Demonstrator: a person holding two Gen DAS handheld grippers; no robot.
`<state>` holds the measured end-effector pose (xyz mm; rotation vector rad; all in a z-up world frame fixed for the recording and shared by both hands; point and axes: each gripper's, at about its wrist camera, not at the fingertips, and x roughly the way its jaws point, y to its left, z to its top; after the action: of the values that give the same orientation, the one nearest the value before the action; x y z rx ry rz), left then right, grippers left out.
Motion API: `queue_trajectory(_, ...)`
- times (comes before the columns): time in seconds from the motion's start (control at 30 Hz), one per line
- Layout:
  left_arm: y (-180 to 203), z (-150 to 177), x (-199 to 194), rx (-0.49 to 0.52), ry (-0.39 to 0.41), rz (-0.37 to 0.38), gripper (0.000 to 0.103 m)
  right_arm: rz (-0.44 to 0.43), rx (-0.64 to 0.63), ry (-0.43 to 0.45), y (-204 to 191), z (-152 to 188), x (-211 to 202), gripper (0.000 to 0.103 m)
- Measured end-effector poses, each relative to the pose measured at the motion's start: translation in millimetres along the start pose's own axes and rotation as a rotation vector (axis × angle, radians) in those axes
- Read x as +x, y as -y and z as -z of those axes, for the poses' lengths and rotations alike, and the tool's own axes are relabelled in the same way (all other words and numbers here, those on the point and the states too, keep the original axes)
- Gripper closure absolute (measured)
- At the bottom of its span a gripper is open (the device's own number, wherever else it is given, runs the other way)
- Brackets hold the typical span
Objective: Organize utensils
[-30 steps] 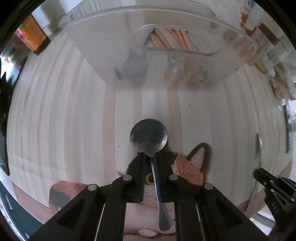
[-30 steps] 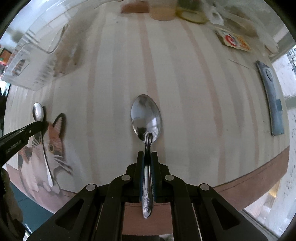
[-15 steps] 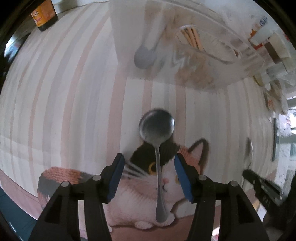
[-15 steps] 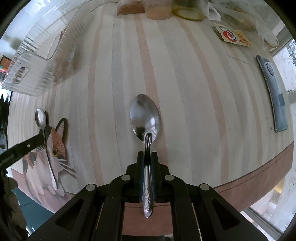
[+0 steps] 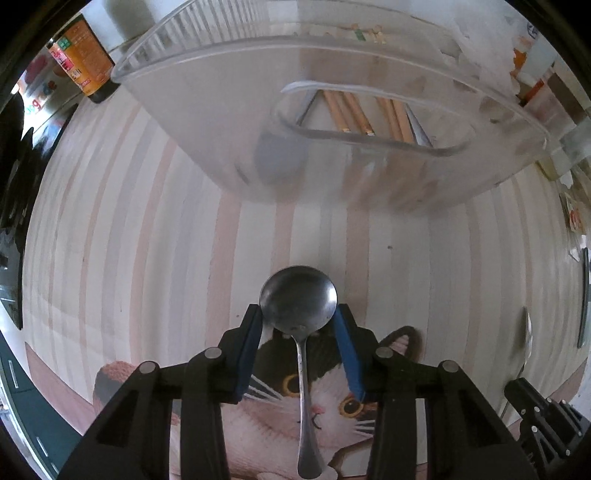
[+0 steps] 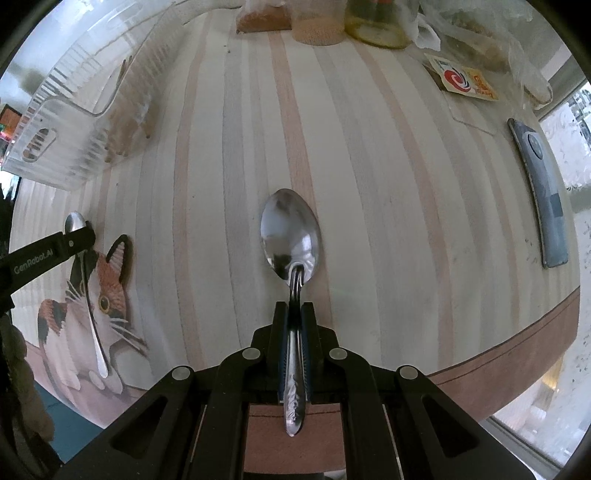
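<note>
A round-bowled steel spoon (image 5: 299, 306) lies on the striped tablecloth, its handle over the printed cat. My left gripper (image 5: 299, 325) is open, its blue pads on either side of the spoon's neck, not touching the handle. The same spoon (image 6: 88, 280) shows at the left of the right wrist view, with the left gripper's finger (image 6: 48, 254) over it. My right gripper (image 6: 294, 314) is shut on an oval steel spoon (image 6: 290, 232), held by its handle just above the table. A clear plastic organizer tray (image 5: 332, 110) with chopsticks and a spoon stands beyond the left gripper.
A brown bottle (image 5: 81, 59) stands left of the tray. Jars (image 6: 317, 18) and packets (image 6: 465, 81) line the far edge, and a phone (image 6: 539, 192) lies at the right. The table edge (image 6: 517, 362) runs close in front of the right gripper.
My left gripper opened and let go of the round spoon, pulled back, then came forward and lower around its neck again. My right gripper kept its spoon and rose slightly.
</note>
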<state>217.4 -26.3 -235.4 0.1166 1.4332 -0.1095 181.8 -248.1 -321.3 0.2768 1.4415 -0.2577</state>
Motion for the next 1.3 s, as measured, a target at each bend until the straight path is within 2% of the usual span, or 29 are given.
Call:
queue_trajectory(0.03, 15, 0, 5, 0.004, 0.001, -0.001, 0.068, 0.000, 0.000, 0.001, 1, 1, 0, 0.096)
queue_trajectory(0.07, 24, 4, 8, 0.007, 0.000, -0.004, 0.079, 0.001, 0.001, 0.001, -1, 1, 1, 0.096)
queue_trajectory(0.1, 23, 6, 7, 0.012, 0.000, 0.010, 0.098, 0.002, 0.000, 0.001, -1, 2, 1, 0.096)
queue_trajectory(0.13, 26, 8, 6, 0.017, -0.005, 0.015, 0.102, 0.001, -0.001, 0.001, 0, 0, 2, 0.096)
queue_trajectory(0.27, 44, 15, 12, 0.030, -0.004, 0.011, 0.102, -0.010, 0.001, 0.010, 4, 2, -3, 0.096)
queue_trajectory(0.33, 39, 25, 9, 0.003, -0.010, 0.055, 0.102, -0.012, 0.001, 0.011, 7, 3, -7, 0.097)
queue_trajectory(0.43, 9, 39, 3, -0.046, -0.014, 0.093, 0.102, -0.022, 0.015, 0.025, 13, 1, -14, 0.100)
queue_trajectory(0.6, -27, 53, 5, -0.096, -0.045, 0.145, 0.100, -0.038, 0.034, 0.027, 20, 1, -15, 0.100)
queue_trajectory(0.7, -33, 53, 11, -0.124, -0.061, 0.175, 0.090, -0.087, 0.068, 0.002, 24, 1, -7, 0.100)
queue_trajectory(0.77, -25, 48, 10, -0.113, -0.036, 0.214, 0.062, -0.091, 0.074, -0.005, 27, 0, -3, 0.100)
queue_trajectory(0.83, -14, 43, 11, -0.089, -0.021, 0.224, 0.057, -0.091, 0.076, -0.006, 32, -1, -2, 0.099)
queue_trajectory(0.87, -8, 41, 13, -0.073, -0.019, 0.207, 0.052, -0.095, 0.069, -0.004, 32, -2, -2, 0.098)
queue_trajectory(1.03, 20, 31, 14, -0.009, 0.013, 0.067, 0.049, -0.079, 0.040, 0.001, 27, -15, 3, 0.094)
queue_trajectory(1.13, 25, 30, 15, 0.005, 0.027, 0.017, 0.049, -0.063, 0.037, 0.014, 24, -21, 3, 0.093)
queue_trajectory(1.2, 31, 26, 15, 0.003, 0.044, 0.014, 0.057, -0.052, 0.039, 0.024, 22, -27, 3, 0.093)
queue_trajectory(1.23, 35, 23, 13, 0.006, 0.055, 0.012, 0.065, -0.044, 0.036, 0.026, 21, -28, 3, 0.094)
queue_trajectory(1.3, 40, 20, 13, 0.016, 0.050, 0.006, 0.065, -0.020, 0.019, 0.030, 18, -31, 4, 0.097)
